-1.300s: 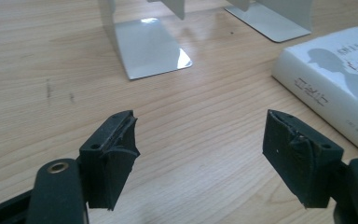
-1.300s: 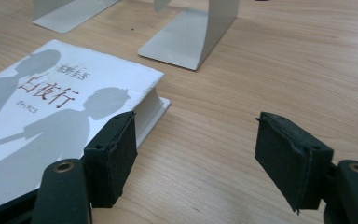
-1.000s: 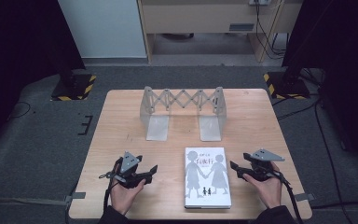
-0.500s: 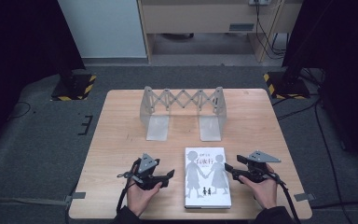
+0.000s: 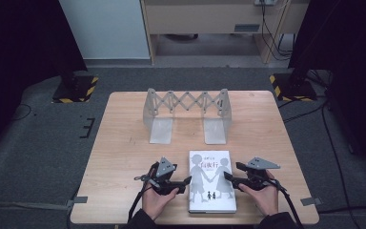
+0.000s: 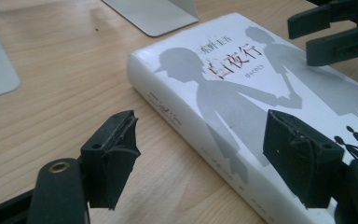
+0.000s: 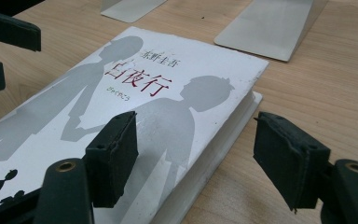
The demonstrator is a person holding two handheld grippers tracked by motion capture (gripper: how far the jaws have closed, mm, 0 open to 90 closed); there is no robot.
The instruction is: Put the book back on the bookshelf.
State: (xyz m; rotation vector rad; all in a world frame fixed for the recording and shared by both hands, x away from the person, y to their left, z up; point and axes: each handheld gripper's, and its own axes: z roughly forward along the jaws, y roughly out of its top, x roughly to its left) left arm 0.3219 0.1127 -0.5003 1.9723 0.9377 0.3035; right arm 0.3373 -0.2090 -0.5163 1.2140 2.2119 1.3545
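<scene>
Left gripper point(image 5: 185, 182) open, jaws straddling the spine edge of the white book point(image 5: 211, 180). Book flat on the wooden table point(image 5: 124, 143), near the front edge. Right gripper point(image 5: 232, 177) open astride the book's opposite edge.

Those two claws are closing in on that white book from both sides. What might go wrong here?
The book lies flat, so the open left gripper and right gripper may just shove it sideways. A poor pinch might bend the cover. Lifted unevenly, it could drop, or hit the metal bookend rack behind it.
</scene>
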